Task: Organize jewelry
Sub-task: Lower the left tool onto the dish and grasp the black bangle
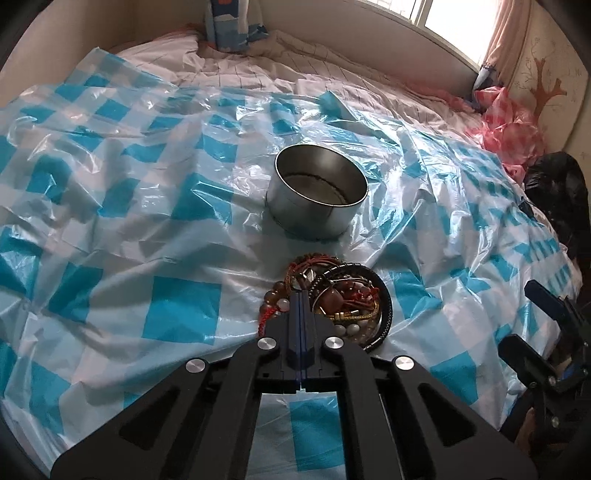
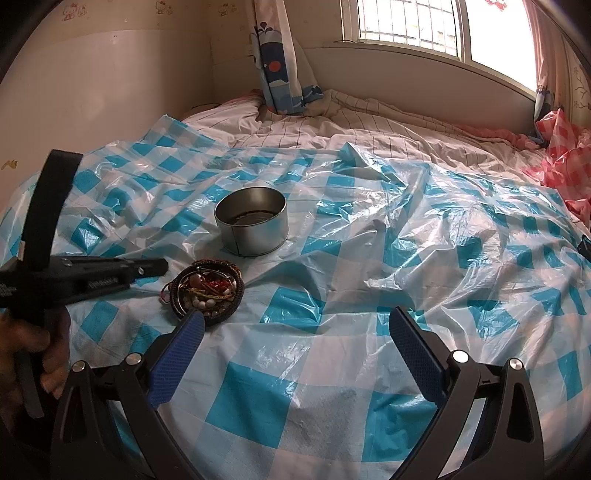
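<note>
- While its jaws are pressed together, the left gripper (image 1: 302, 295) tips sit at the jewelry pile (image 1: 332, 299), centre frame; whether anything is pinched is unclear.
- Round tin (image 1: 317, 192) stands just above.
- Right gripper (image 2: 295, 332) gapes wide, empty.

Tin (image 1: 317, 192) sits on plastic sheet (image 1: 110, 240) spread over bed, w/ bracelet pile (image 1: 340, 299) just in front of it. Curtain (image 2: 280, 74) & window (image 2: 406, 22) behind, crumpled bag (image 2: 565, 158) far right.

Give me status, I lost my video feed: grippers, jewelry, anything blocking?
Left gripper shut at jewelry pile, hold unconfirmed. Right gripper open, empty. Round tin beyond pile, open. Nothing blocking.
</note>
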Demonstrator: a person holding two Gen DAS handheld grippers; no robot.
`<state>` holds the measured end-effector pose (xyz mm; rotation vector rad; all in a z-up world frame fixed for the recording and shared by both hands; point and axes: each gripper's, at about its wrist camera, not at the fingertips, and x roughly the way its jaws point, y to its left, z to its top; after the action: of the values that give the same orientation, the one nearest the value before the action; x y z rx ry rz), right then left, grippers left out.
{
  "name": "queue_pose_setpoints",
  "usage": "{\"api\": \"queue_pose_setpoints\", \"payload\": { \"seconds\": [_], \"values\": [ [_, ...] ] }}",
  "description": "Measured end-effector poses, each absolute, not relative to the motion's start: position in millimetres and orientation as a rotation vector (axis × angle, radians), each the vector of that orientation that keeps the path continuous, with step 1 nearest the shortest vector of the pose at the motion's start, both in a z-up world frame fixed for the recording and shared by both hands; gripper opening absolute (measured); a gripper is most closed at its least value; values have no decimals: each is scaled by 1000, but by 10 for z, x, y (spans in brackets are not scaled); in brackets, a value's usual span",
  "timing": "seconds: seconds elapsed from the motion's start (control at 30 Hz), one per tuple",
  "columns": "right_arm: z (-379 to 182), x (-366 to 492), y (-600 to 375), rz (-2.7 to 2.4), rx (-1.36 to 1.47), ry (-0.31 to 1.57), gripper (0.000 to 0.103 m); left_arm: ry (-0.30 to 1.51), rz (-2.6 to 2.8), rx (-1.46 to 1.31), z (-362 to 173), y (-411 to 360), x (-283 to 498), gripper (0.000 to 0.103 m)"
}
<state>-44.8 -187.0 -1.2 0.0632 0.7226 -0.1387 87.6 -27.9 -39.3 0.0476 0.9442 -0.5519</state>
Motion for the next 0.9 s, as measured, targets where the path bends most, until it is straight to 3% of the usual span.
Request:
{"api": "queue_pose_setpoints", "payload": {
  "seconds": [0.17,0.33,0.4,0.5,0.77,0.87,0.9],
  "values": [
    [-10,-448,-1881,-138,65,723,96,957,-573,49,-433,-358,892,1],
    [-19,-440,-1870,-135,66,724,96,965,-576,88,-496,-488,888,12],
    [-30,-433,-1848,-132,67,723,96,970,-569,77,-519,-481,910,12],
    [-29,-433,-1847,-134,67,724,96,1000,-584,60,-533,-455,935,0],
    [-19,-438,-1878,-133,66,725,96,954,-579,58,-435,-379,912,0],
    [-37,-420,-1830,-132,59,729,96,958,-592,76,-459,-448,903,8],
    [-44,-419,-1827,-132,58,729,96,961,-588,91,-480,-480,900,19]
  ]
}}
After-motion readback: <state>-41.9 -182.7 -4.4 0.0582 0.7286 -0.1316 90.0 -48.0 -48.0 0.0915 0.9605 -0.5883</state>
